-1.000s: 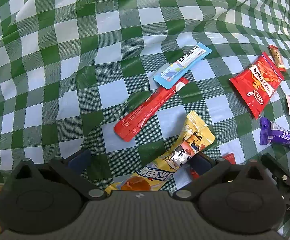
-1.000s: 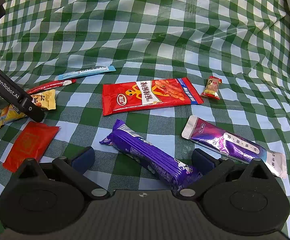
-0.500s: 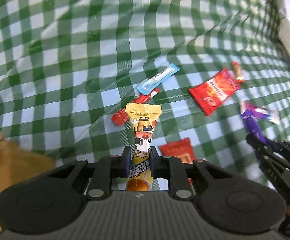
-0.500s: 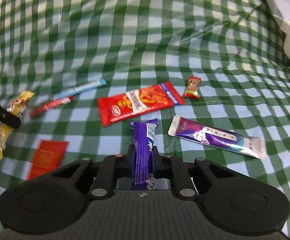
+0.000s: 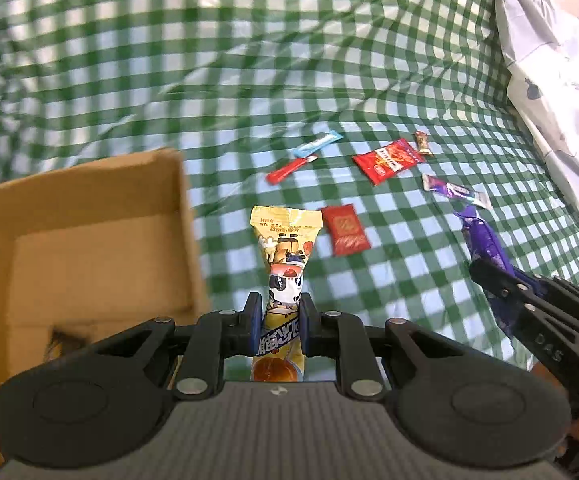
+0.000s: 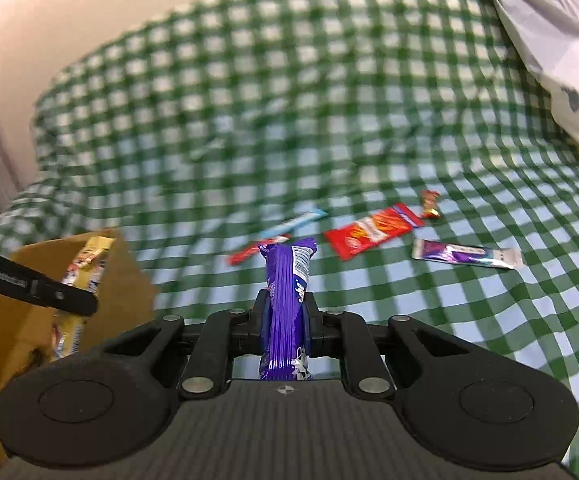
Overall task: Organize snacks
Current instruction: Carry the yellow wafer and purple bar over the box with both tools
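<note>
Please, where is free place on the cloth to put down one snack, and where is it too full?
Free: the checked cloth beyond the blue stick, and the strip between the cardboard box and the red stick. Crowded: around the red bag and flat red packet.

Yellow packet gripped beside the open box

The left gripper point(image 5: 277, 322) has its fingers point(image 5: 252, 316) clamped on a yellow packet point(image 5: 285, 248), just right of a cardboard box point(image 5: 89, 200). At right, the right gripper point(image 5: 529, 300) holds a purple bar point(image 5: 485, 244). On the checked cloth point(image 5: 249, 80) beyond lie a red packet point(image 5: 345, 230) and other snacks.
</note>
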